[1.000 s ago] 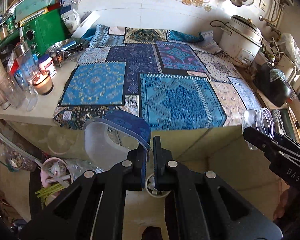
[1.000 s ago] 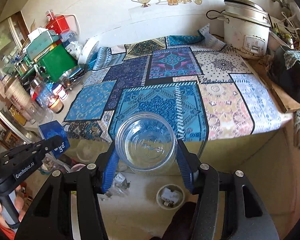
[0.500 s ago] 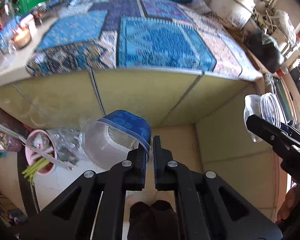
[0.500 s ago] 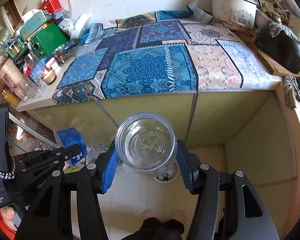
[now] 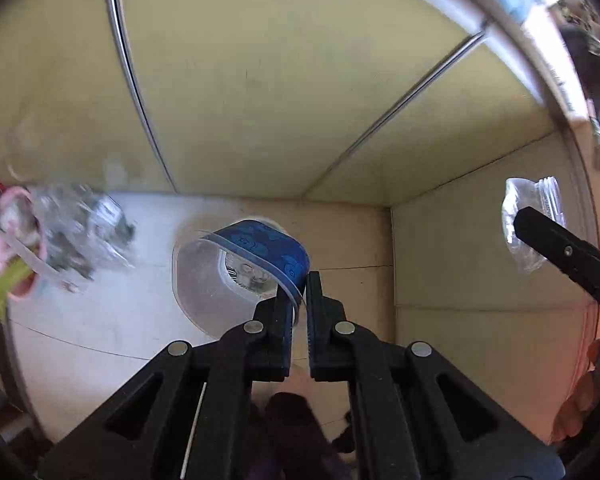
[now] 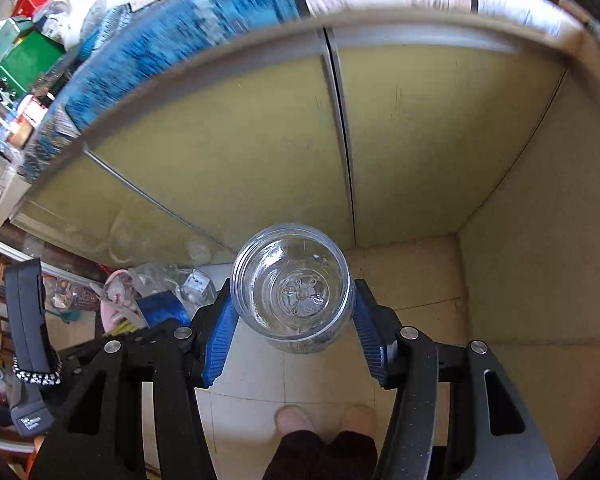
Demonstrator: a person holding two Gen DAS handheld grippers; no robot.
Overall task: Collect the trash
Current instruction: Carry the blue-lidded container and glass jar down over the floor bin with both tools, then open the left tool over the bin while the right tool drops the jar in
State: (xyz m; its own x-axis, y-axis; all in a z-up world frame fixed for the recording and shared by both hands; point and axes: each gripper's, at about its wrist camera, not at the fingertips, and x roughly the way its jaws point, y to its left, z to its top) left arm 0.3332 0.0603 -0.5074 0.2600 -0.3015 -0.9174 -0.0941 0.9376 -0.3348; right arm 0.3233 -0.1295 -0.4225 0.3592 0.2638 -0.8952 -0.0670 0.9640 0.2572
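My left gripper (image 5: 299, 294) is shut on the rim of a clear plastic tub with a blue patterned band (image 5: 236, 268), held above the tiled floor; the tub also shows in the right wrist view (image 6: 162, 310). My right gripper (image 6: 294, 318) is shut on a clear plastic jar (image 6: 294, 286), its open mouth facing the camera. The jar also shows at the right of the left wrist view (image 5: 530, 220). A small round white bin with rubbish in it (image 5: 248, 274) shows through the tub, on the floor below it.
Yellow-green cabinet doors (image 6: 260, 140) stand ahead under the counter with the blue patterned cloth (image 6: 172, 40). A pink bowl (image 5: 12, 240) and crumpled plastic (image 5: 80, 228) lie on the floor at left. A person's feet (image 6: 324, 420) stand on the tiles.
Both grippers have tilted and moved down from counter height toward the floor, still holding the tub and the jar. The countertop has slid out of the left wrist view.
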